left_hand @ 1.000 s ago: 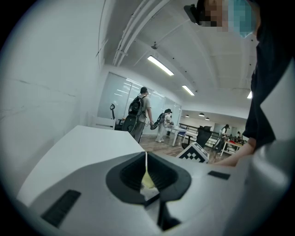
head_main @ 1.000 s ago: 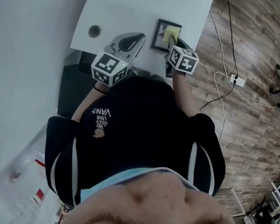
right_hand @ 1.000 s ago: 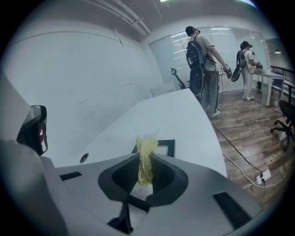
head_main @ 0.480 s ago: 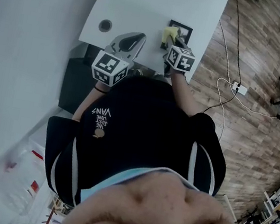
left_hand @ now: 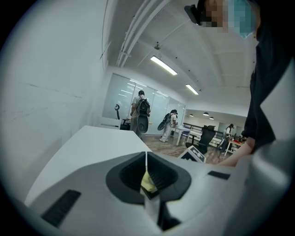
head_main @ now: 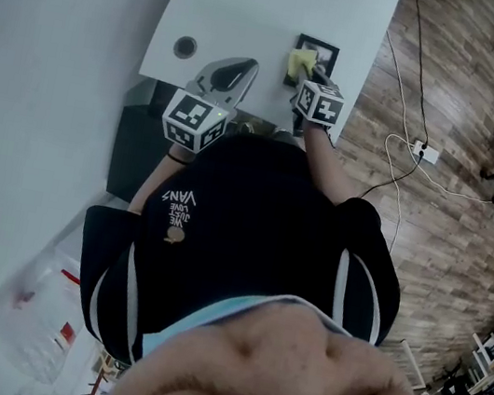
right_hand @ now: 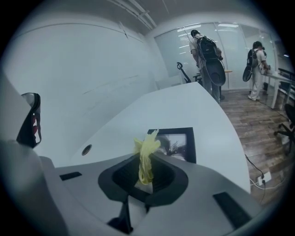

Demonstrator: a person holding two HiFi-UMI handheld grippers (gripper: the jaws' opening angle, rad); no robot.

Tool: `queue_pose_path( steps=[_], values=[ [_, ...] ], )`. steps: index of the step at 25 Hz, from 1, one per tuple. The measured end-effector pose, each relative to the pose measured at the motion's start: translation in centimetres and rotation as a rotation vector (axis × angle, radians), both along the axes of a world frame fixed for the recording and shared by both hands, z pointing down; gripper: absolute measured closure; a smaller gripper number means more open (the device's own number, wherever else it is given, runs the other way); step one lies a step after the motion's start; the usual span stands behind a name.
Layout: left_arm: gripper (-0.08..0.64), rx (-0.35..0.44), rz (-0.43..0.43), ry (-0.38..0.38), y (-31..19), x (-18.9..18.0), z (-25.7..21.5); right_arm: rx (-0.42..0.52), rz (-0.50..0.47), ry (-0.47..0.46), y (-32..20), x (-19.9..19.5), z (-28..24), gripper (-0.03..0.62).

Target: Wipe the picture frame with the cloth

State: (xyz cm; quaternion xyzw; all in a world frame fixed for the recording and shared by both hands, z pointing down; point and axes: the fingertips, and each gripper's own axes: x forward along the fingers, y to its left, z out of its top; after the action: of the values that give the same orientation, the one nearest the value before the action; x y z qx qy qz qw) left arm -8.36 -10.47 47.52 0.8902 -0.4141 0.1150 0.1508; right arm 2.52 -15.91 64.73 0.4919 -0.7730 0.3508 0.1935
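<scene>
**One pass across: cloth now at the frame's left border**

Head view: within the last second the right gripper [head_main: 304,70] has carried the cloth [head_main: 300,60] from the middle of the picture frame [head_main: 322,52] to its left border. It then barely moved, so a return stroke seems due. The frame lies near the right edge of the table [head_main: 262,5], with bare top spreading left. The left gripper [head_main: 241,72] rests well apart.

Left gripper view: jaws together, with a small yellow scrap [left_hand: 147,181] pinched between them.

Right gripper view: jaws clamped on the cloth, the frame flat just ahead.
</scene>
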Motion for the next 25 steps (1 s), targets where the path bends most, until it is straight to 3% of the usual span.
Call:
queue_pose_path(
  steps=[25],
  values=[
    [0.541, -0.006, 0.149, 0.031, -1.2, 5.9, 0.4, 0.005, 0.155, 0.064, 1.2, 8.6, 0.1, 0.546]
  ],
)
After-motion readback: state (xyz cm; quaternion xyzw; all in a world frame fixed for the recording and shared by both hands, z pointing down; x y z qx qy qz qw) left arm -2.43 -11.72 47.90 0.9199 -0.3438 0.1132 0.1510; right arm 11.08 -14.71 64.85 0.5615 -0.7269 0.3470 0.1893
